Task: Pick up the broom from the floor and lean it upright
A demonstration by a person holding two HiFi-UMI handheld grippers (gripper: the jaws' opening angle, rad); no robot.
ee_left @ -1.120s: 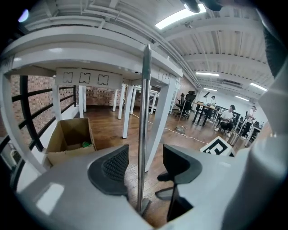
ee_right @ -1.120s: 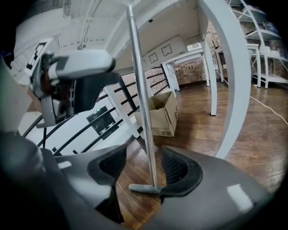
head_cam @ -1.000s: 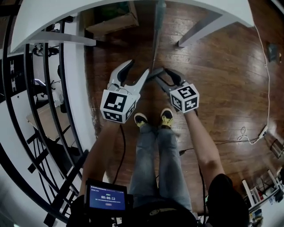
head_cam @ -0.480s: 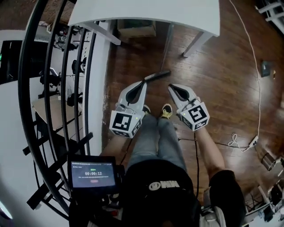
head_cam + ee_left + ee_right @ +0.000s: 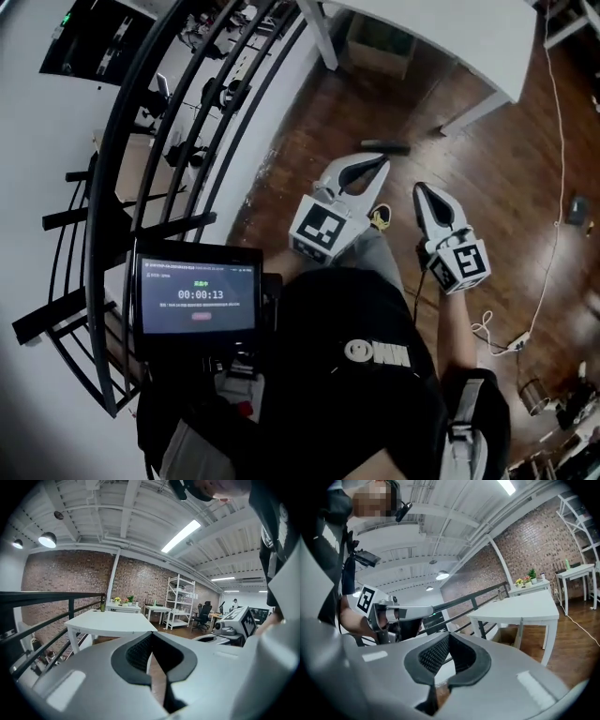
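Observation:
In the head view only the dark grip end of the broom [image 5: 384,145] shows, lying on the wooden floor just beyond my left gripper's tips. My left gripper [image 5: 380,161] is shut and holds nothing; it hangs above the person's legs. My right gripper [image 5: 419,188] is beside it on the right, also shut and empty. Both gripper views look level into the room, not at the floor, so the broom is out of sight there. The left gripper [image 5: 151,637] and the right gripper [image 5: 447,637] each show pads pressed together with nothing between.
A white table [image 5: 441,37] stands ahead with a cardboard box [image 5: 380,42] under it. A black railing [image 5: 178,112] runs along the left. A screen with a timer [image 5: 197,292] is mounted at the person's chest. Cables [image 5: 497,328] lie on the floor at right.
Both grippers went from open to shut with nothing in them. They drew back from the broom's handle toward the body, and the head view swung right.

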